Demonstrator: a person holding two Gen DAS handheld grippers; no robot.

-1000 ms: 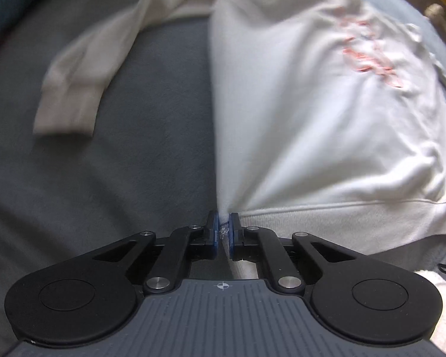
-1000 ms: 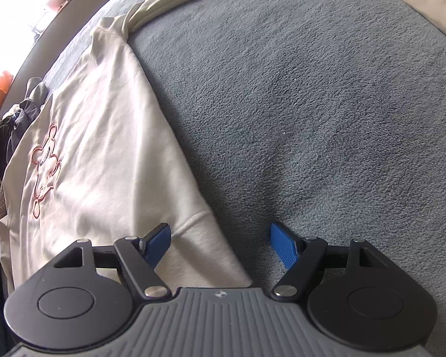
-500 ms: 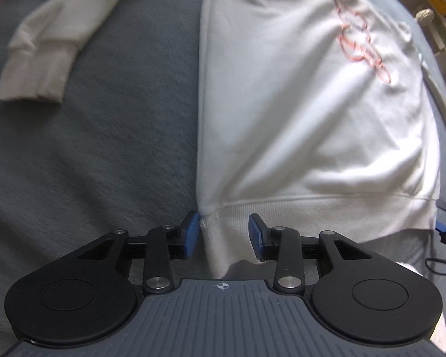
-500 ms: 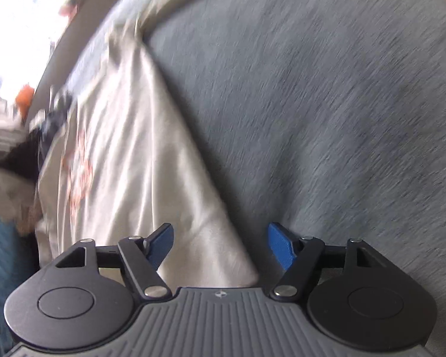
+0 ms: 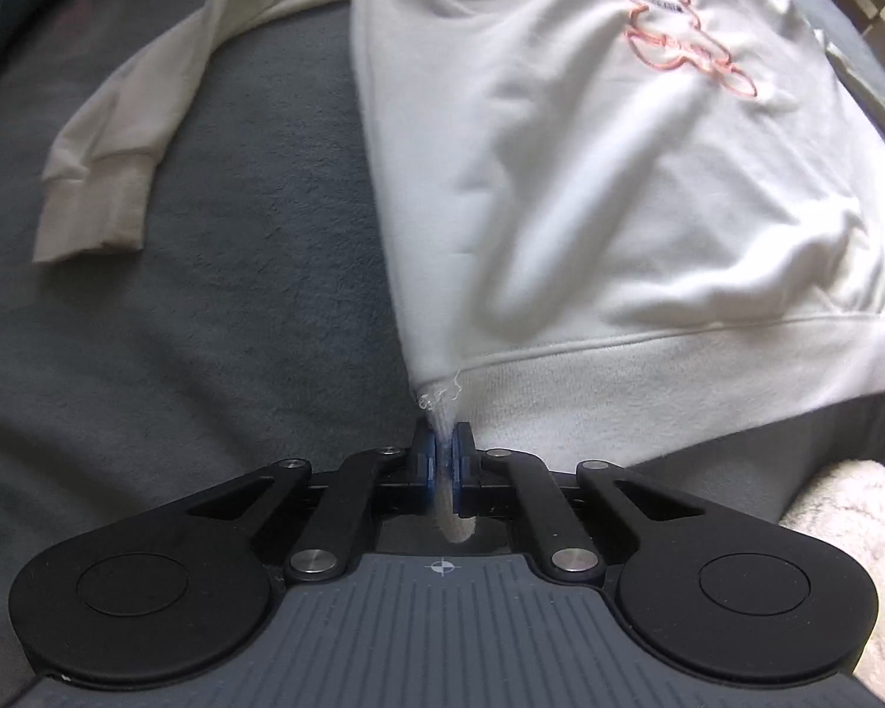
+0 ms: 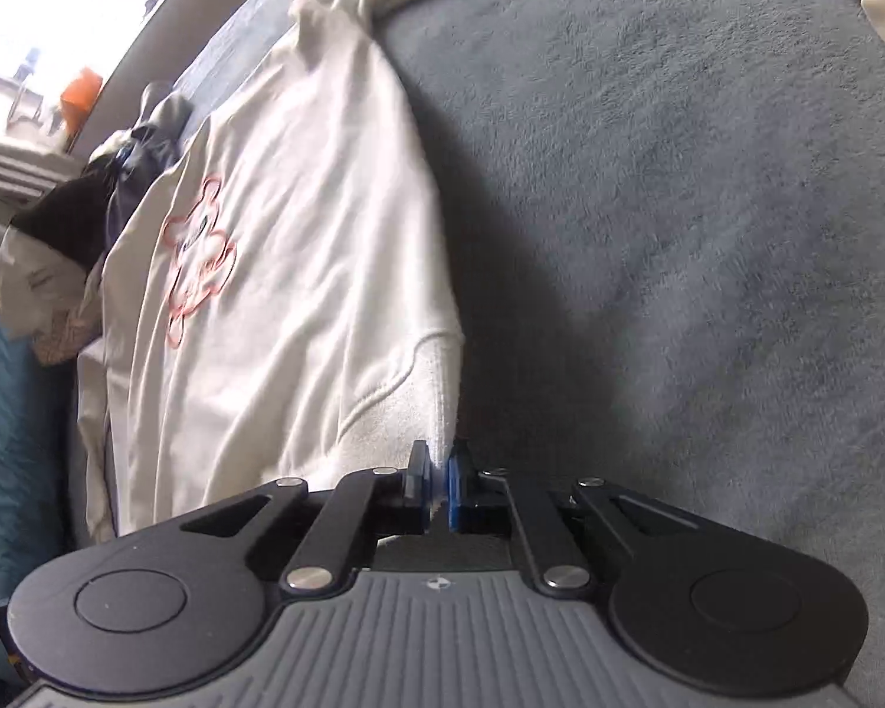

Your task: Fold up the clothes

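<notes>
**Both hem corners pinched, folding barely begun**

Grey plush bedding [image 5: 218, 318] carries a white sweatshirt [image 5: 590, 165] lying flat (pink outline print up), one sleeve [image 5: 130, 135] flung sideways. Left gripper [image 5: 441, 460] has just closed, pinching one hem corner; right gripper [image 6: 438, 487] has likewise just clamped the opposite corner. No fold is made yet: body and sleeves remain

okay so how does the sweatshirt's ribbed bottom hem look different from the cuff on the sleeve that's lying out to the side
The hem is a long band across the sweatshirt, and its corner is pinched up off the blanket in the left gripper. The cuff is a short band ending the sleeve, lying flat and untouched. Both are ribbed and cream-white.
</notes>
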